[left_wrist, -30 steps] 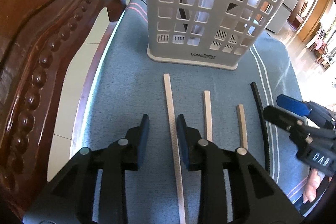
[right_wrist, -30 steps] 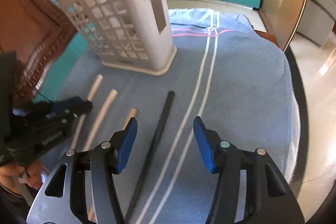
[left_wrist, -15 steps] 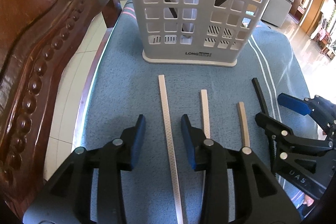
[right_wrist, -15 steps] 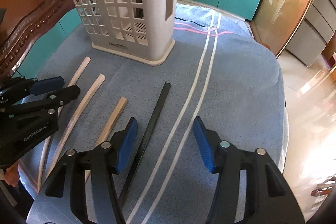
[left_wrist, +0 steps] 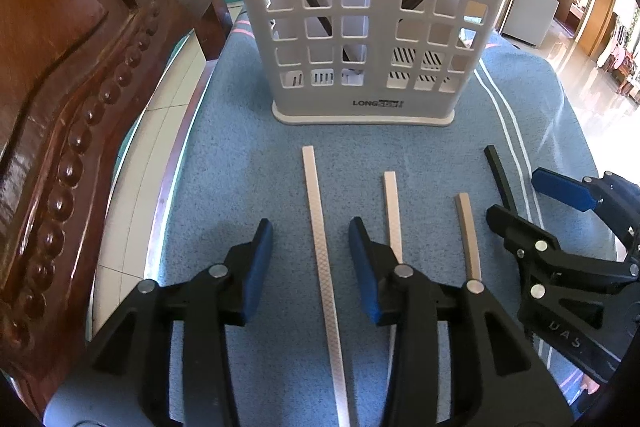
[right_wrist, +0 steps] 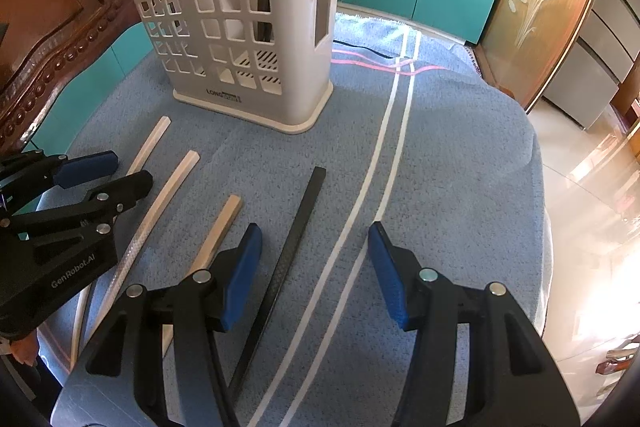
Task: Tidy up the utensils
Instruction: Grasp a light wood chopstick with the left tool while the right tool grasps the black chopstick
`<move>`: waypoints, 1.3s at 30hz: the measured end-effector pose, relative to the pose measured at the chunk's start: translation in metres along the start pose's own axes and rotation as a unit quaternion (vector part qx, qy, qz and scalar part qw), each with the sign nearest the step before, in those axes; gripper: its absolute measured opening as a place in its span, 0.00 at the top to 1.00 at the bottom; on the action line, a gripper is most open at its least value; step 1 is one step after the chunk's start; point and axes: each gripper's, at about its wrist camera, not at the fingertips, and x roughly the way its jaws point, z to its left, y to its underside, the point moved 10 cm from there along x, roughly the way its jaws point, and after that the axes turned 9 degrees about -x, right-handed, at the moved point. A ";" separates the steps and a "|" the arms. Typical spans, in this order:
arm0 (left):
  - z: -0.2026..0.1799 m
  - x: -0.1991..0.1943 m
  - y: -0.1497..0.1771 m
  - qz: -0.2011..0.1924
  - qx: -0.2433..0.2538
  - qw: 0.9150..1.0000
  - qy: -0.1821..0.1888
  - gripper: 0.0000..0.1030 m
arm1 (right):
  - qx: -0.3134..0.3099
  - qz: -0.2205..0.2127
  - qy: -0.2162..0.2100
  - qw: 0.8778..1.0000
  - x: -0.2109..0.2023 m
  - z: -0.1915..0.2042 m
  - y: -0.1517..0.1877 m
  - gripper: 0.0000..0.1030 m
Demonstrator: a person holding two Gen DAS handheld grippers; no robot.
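Left wrist view, left gripper [left_wrist: 310, 259] fingers wide astride longest stick [left_wrist: 320, 247], near end cut off, right gripper [right_wrist: 314, 269] likewise wide.

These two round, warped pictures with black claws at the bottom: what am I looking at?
No robot arm: a person holds one pincer tool in each hand, each with a wide-angle camera looking along its fingers. One picture is from the left tool, the other from the right tool; each also catches the other at its edge. On the blue cloth stands a white slotted utensil holder; before it lie three pale sticks and a black stick. Both tools are open, holding nothing.
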 end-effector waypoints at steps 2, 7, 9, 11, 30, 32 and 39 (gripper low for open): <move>-0.001 0.000 0.000 -0.001 0.001 1.000 -0.002 0.61 | 0.003 -0.003 -0.003 1.000 -0.001 0.000 0.000 0.56; -0.005 -0.001 0.000 -0.003 0.000 1.000 -0.002 0.61 | 0.023 -0.006 -0.040 0.999 -0.004 0.002 -0.005 0.84; -0.004 0.000 0.000 -0.003 -0.004 1.000 0.002 0.61 | 0.028 -0.007 -0.044 0.999 -0.005 0.000 -0.005 0.88; -0.004 0.001 -0.001 -0.003 -0.004 1.000 0.007 0.63 | 0.029 -0.008 -0.047 0.998 -0.005 0.001 -0.006 0.89; -0.010 0.000 0.002 0.001 0.004 1.000 0.012 0.76 | 0.016 0.004 -0.027 0.999 -0.008 0.006 -0.003 0.84; -0.009 0.000 0.000 0.003 0.002 1.000 0.011 0.75 | 0.022 0.005 -0.039 0.999 -0.008 0.007 -0.002 0.77; -0.006 0.000 -0.001 0.003 0.005 1.000 0.006 0.73 | -0.003 -0.001 -0.023 1.000 -0.010 0.018 -0.002 0.66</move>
